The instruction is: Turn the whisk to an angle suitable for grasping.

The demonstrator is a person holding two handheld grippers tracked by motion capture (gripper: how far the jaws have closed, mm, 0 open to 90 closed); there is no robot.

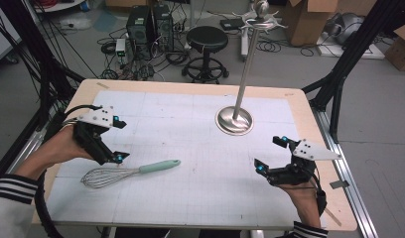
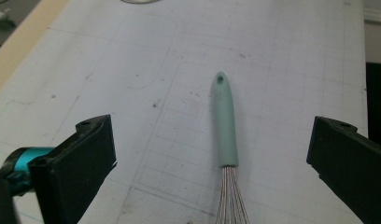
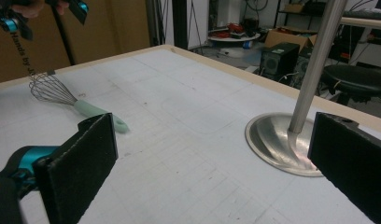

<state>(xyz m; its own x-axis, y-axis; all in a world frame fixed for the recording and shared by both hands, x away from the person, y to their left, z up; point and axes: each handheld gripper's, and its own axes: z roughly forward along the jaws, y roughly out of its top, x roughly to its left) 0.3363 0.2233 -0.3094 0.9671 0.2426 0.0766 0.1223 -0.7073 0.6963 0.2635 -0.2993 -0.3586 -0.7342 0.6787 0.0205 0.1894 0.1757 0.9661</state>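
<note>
A wire whisk (image 1: 126, 173) with a mint-green handle (image 2: 225, 126) lies flat on the white gridded mat, wires toward the left. My left gripper (image 1: 117, 140) hovers open just above it, jaws spread wide to either side of the handle without touching it. The whisk (image 3: 67, 99) also shows far off in the right gripper view. My right gripper (image 1: 271, 153) is open near the table's right side, with nothing between its jaws. A metal stand (image 1: 235, 120) with a round base and tall pole (image 3: 314, 60) rises just beyond it.
The mat (image 1: 190, 148) covers most of the wooden table (image 1: 309, 124). Past the far edge stand a black stool (image 1: 206, 42), computer towers (image 1: 148, 25), cables and cardboard boxes (image 1: 309, 20). Black frame legs flank both sides.
</note>
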